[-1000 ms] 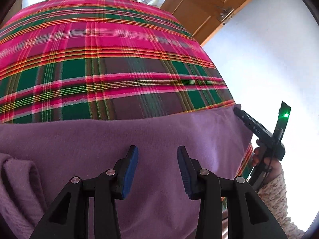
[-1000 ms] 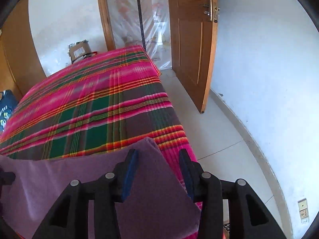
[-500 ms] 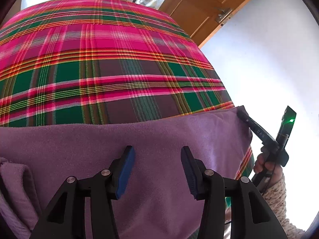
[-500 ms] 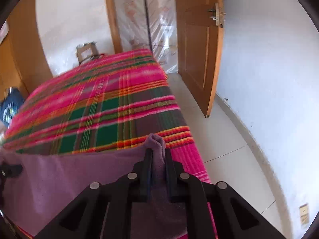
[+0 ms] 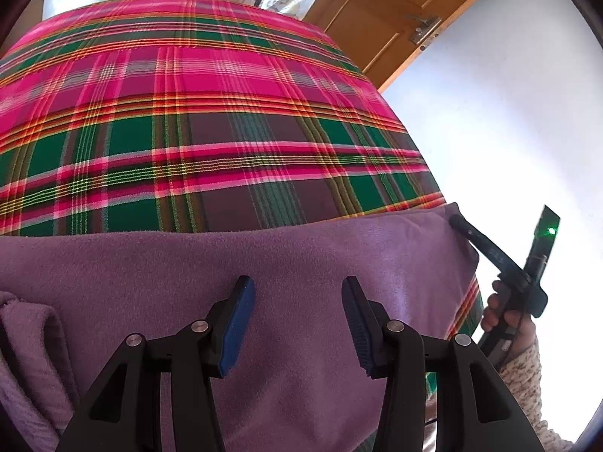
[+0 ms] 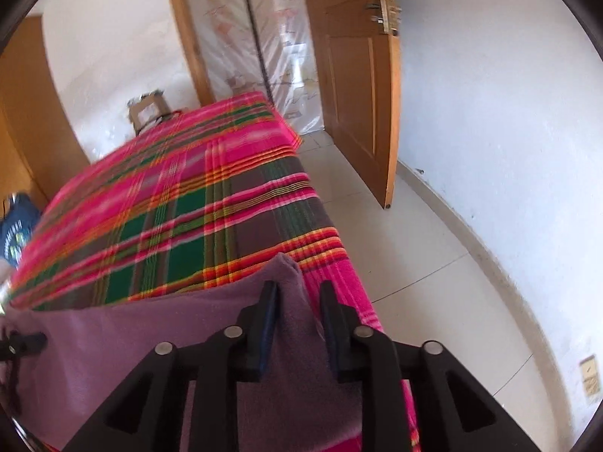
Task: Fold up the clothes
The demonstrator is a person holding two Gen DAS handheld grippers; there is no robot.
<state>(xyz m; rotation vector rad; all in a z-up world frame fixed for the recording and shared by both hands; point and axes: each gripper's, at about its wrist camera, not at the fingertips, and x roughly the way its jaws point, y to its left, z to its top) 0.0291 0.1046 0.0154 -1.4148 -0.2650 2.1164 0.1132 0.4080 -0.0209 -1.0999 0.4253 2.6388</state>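
Observation:
A purple garment (image 5: pixel 301 256) lies spread over the near end of a bed with a pink and green plaid cover (image 5: pixel 226 113). My left gripper (image 5: pixel 297 286) hovers just above the garment's middle, open, with nothing between its blue pads. In the right wrist view the garment's (image 6: pixel 113 339) far right corner rises in a loose fold between the fingers of my right gripper (image 6: pixel 297 288). Those jaws are opening, and the pads stand off the fold. From the left wrist view the right gripper (image 5: pixel 461 226) shows at that same corner, held by a hand (image 5: pixel 501 312).
The bed's right edge (image 6: pixel 361 301) drops to a pale tiled floor (image 6: pixel 414 263). A wooden door (image 6: pixel 358 94) stands open by the white wall. A cardboard box (image 6: pixel 147 109) sits beyond the bed. A dark blue garment (image 6: pixel 17 229) lies at the far left.
My right gripper's jaws shut on the purple corner half a second ago and have since parted, the corner still between them. The left gripper's jaws widened a little and stayed over the same spot.

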